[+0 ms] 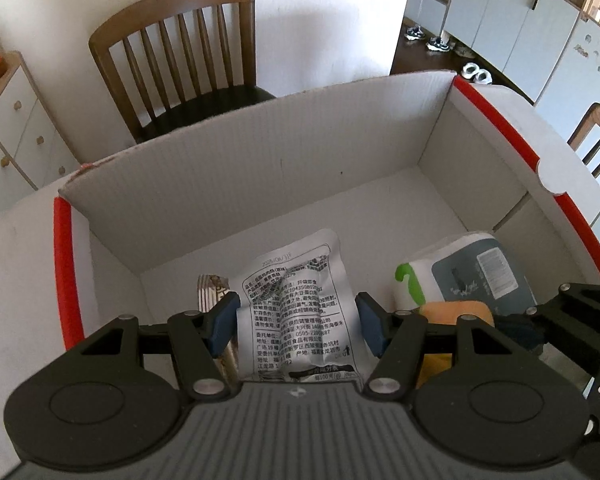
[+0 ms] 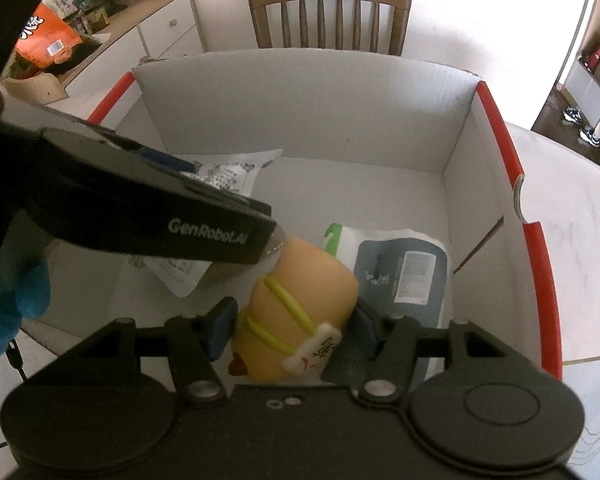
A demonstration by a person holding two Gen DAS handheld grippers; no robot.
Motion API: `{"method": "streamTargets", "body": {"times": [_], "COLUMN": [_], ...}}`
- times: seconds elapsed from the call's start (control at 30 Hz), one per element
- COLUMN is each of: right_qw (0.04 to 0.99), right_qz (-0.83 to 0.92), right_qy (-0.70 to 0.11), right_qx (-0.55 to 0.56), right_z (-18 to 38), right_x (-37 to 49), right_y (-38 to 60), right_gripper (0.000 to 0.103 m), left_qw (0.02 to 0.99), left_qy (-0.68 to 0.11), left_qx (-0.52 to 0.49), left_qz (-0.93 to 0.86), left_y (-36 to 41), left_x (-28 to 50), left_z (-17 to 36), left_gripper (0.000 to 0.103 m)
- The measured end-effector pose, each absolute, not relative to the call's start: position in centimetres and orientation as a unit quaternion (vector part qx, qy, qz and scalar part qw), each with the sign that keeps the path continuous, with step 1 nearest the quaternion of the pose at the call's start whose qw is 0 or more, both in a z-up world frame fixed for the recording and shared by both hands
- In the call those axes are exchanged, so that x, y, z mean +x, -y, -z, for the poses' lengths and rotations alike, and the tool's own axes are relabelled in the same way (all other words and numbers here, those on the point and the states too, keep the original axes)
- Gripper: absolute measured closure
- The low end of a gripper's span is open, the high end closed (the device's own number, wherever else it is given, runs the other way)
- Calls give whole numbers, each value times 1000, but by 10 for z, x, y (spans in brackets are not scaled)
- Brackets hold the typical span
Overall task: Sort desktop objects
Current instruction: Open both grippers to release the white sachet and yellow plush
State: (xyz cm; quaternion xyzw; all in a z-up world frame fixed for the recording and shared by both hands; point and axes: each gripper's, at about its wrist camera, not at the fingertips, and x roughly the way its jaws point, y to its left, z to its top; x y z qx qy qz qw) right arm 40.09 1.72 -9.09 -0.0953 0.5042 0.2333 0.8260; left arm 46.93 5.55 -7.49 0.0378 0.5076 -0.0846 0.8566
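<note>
**Two claws lowering items into a white cardboard box**

The left claw (image 1: pixel 296 320) grips a white snack packet (image 1: pixel 300 300) printed with black text, low inside the red-edged cardboard box (image 1: pixel 260 160). The right claw (image 2: pixel 292 328) clamps a tan squishy toy (image 2: pixel 300 312) with yellow-green stripes, just beside a tissue pack (image 2: pixel 404 272) lying on the box floor. Both appear mid-placement; next, each claw likely needs to open and lift clear. The box sits on a pale table (image 2: pixel 572 240); a wooden chair (image 1: pixel 180 60) stands beyond, against a white wall.
</note>
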Motion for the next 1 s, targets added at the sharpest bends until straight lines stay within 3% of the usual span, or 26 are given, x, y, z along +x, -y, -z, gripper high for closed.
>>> {"method": "streamTargets", "body": {"times": [0.5, 1.0], "right_qw": [831, 852], "right_qz": [-231, -231], "right_qy": [-497, -461], "right_qx": [-94, -85], "right_z": [79, 32], "right_x": [405, 392], "right_y": [-14, 11], "right_gripper": [32, 32], "left_qw": [857, 876], "left_qy": [-507, -475], "left_qx": [20, 19], "left_qz": [88, 80], "left_y": [-59, -56], "left_x": [469, 443], "left_z": [67, 12], "left_gripper": [35, 35]}}
